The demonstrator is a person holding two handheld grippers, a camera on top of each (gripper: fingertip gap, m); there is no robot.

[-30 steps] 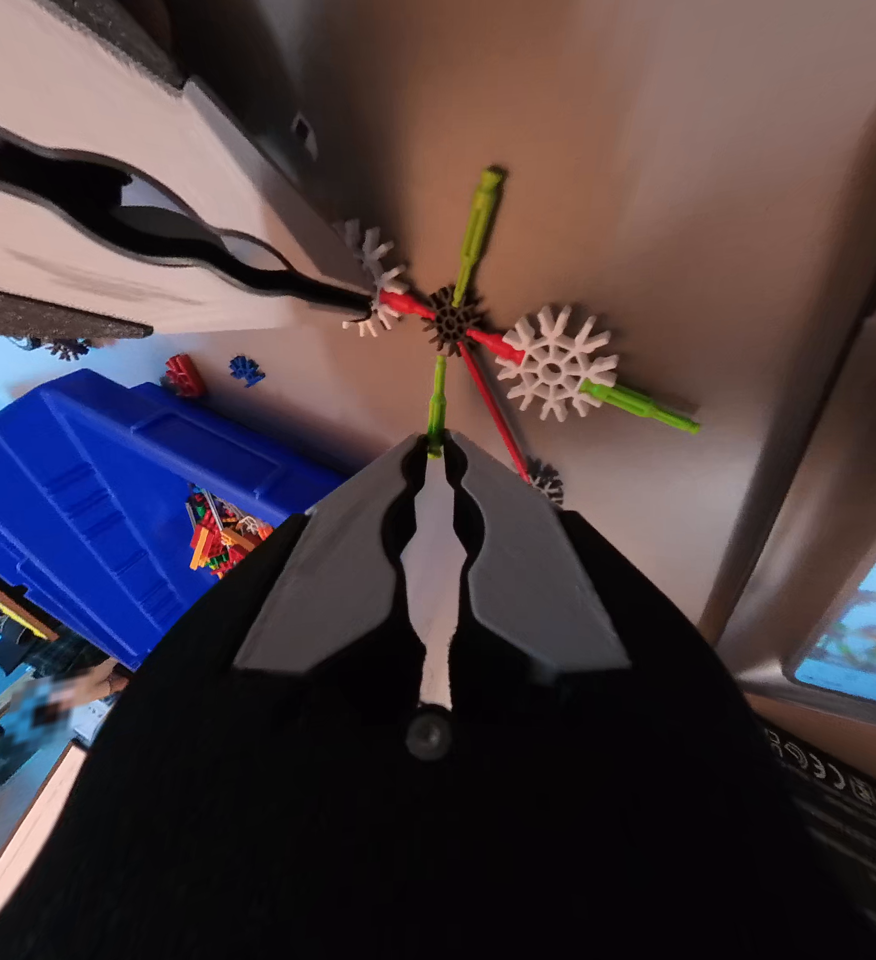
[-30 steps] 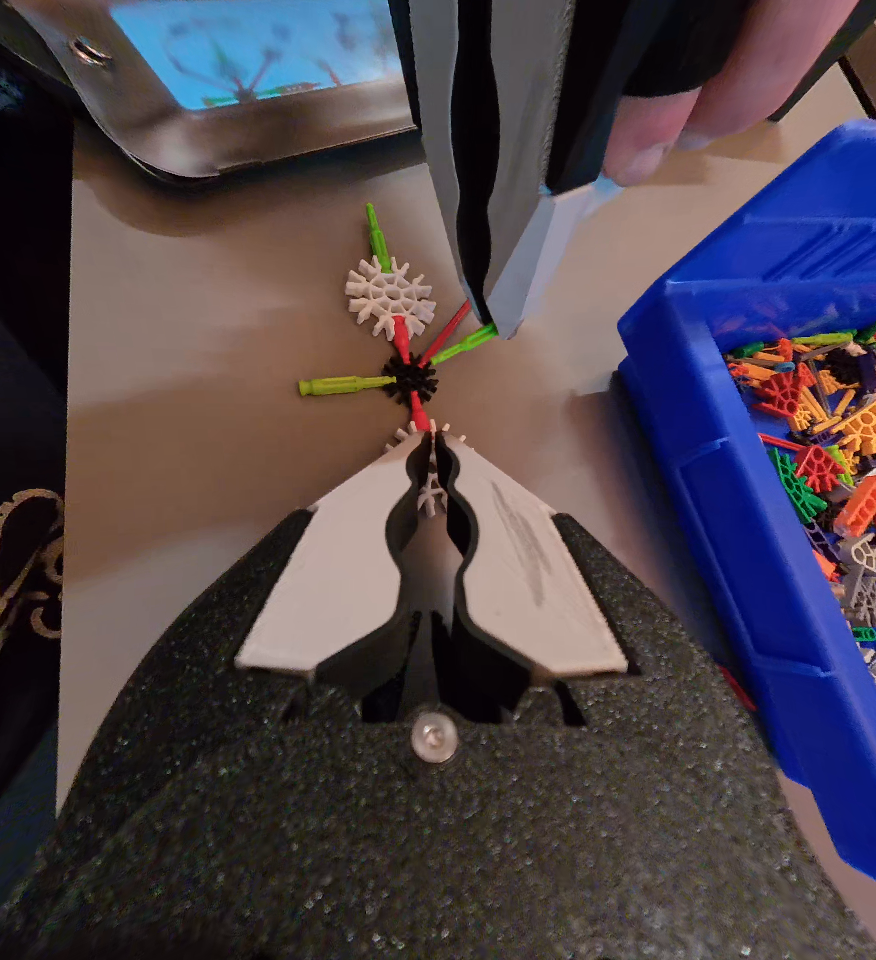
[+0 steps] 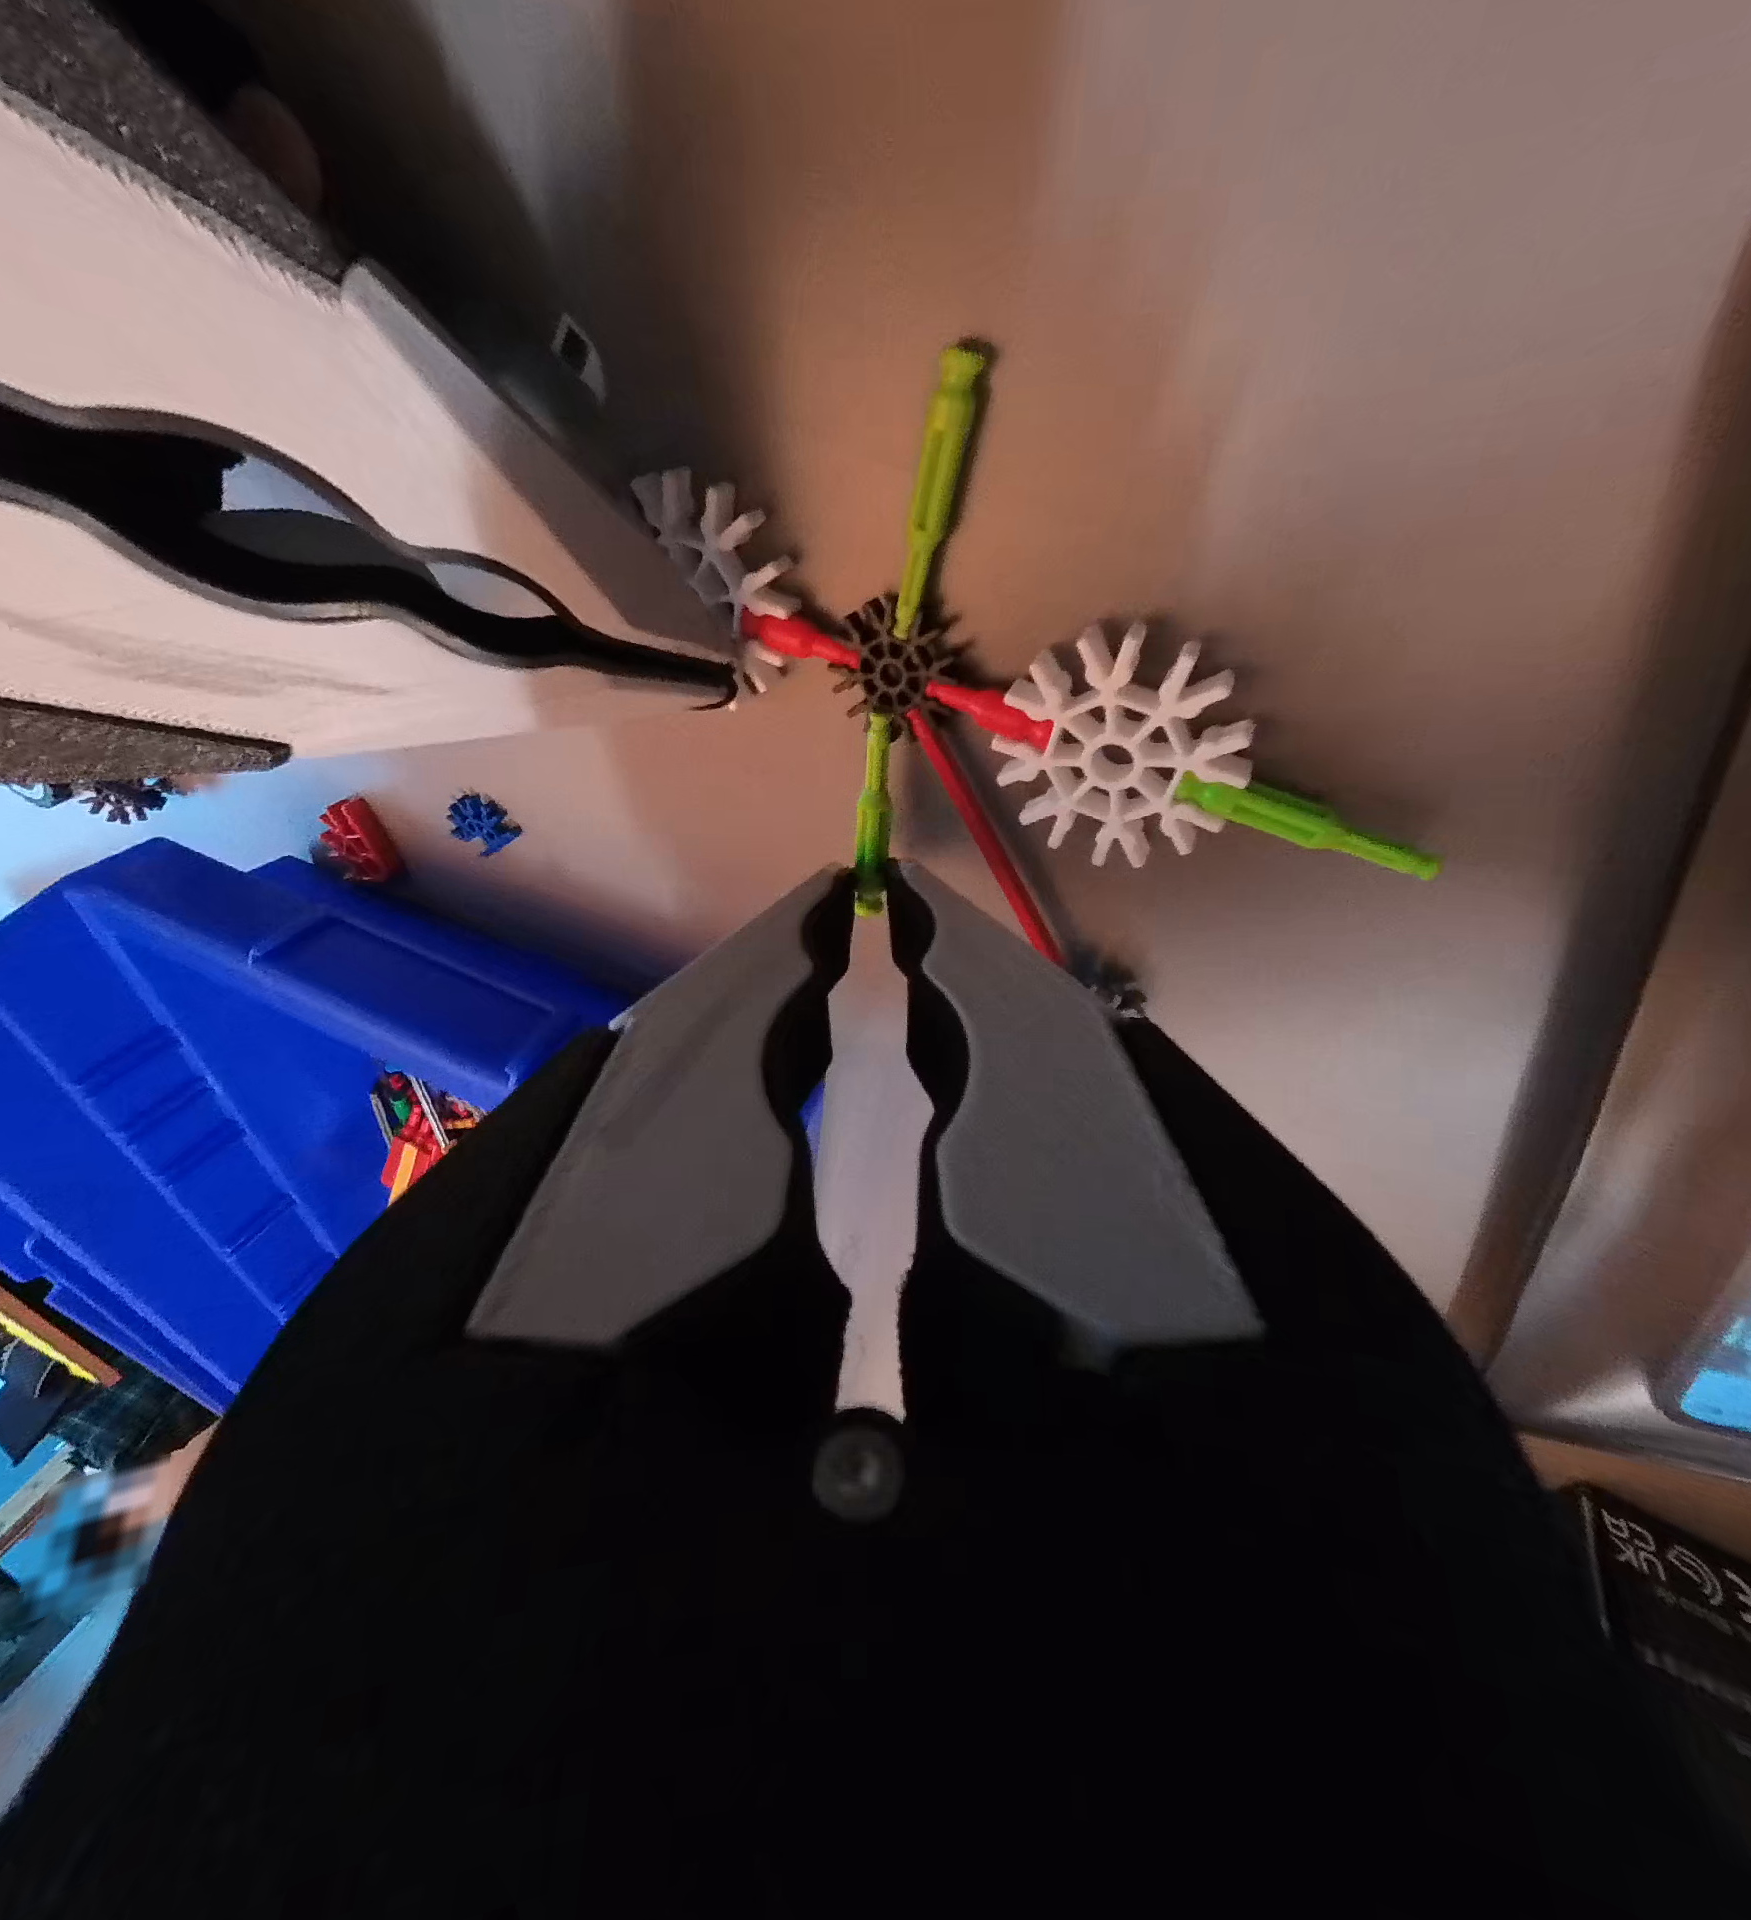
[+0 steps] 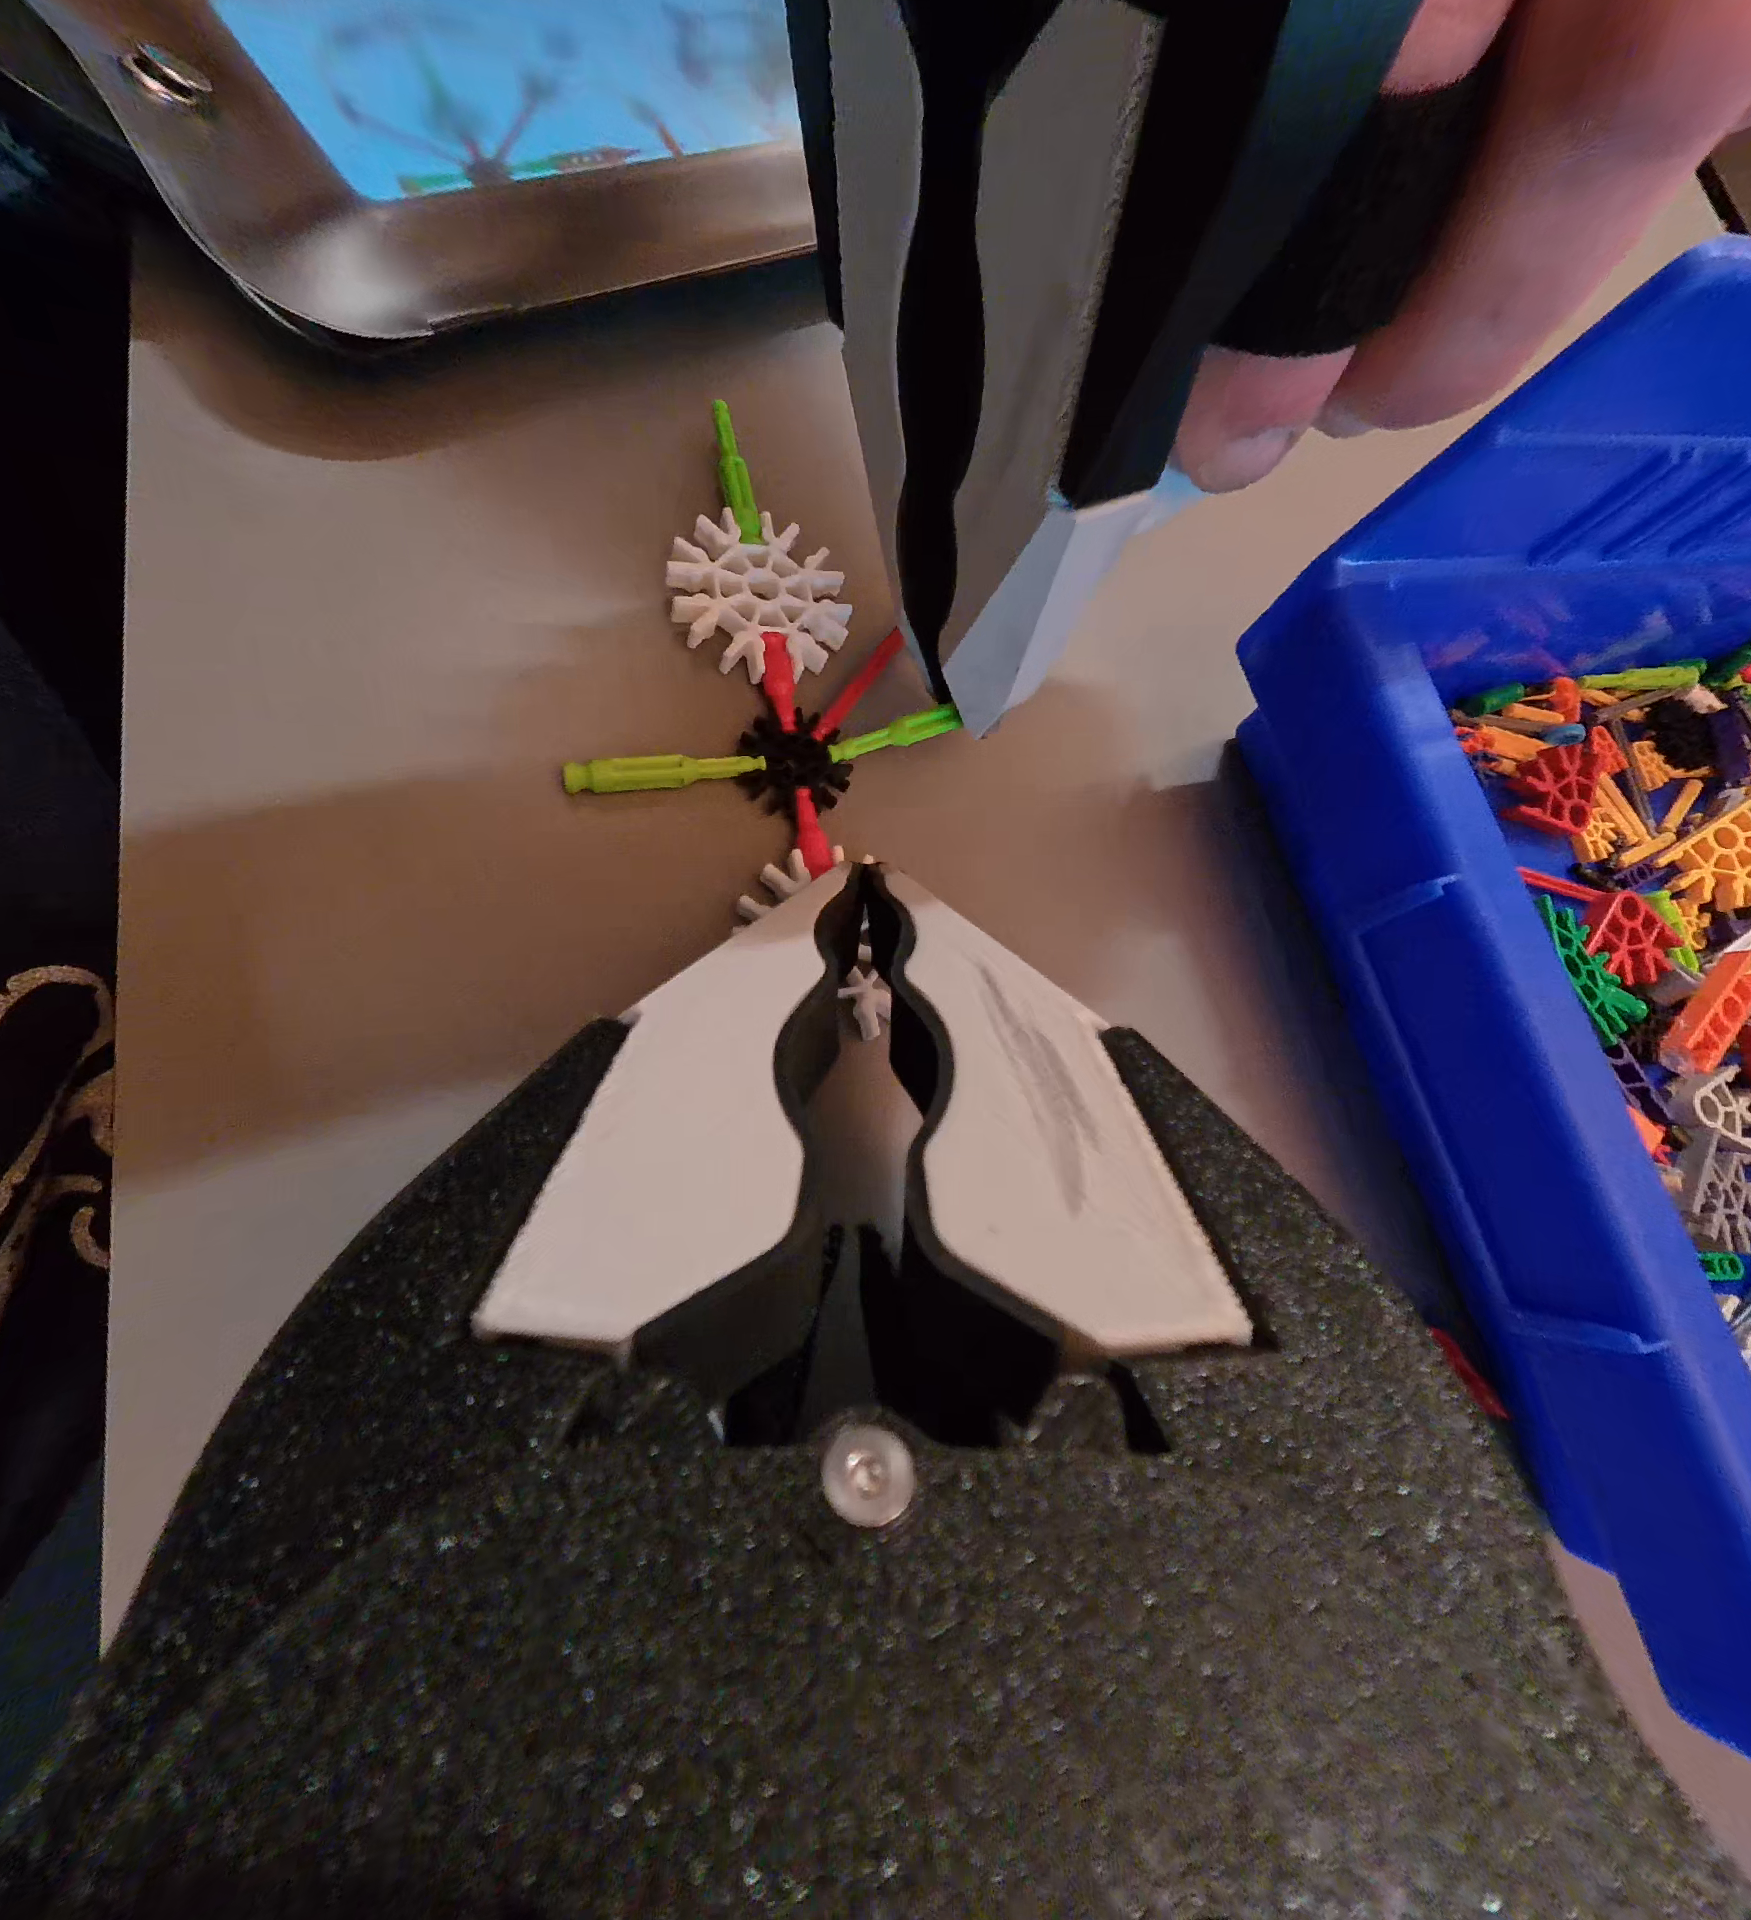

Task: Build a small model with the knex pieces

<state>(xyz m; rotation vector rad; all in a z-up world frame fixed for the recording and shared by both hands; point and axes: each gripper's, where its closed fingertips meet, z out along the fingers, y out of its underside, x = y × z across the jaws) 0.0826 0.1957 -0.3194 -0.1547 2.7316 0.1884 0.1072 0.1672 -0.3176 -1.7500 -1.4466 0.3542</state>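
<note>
Green plastic rod (image 3: 873,821), short, one end plugged into a black toothed hub connector (image 3: 894,665) at frame centre; the other end is pinched between the nearly closed tips of the left gripper (image 3: 871,883). Right gripper (image 4: 863,878), lower centre of its view, is clamped on a white snowflake-shaped connector (image 4: 866,1003), joined to the hub by a short red rod (image 4: 811,826). The assembly sits on a beige tabletop (image 4: 383,935). A second white snowflake connector (image 3: 1120,758) lies right of centre. A blue plastic bin of mixed pieces (image 4: 1473,935) stands at right.
</note>
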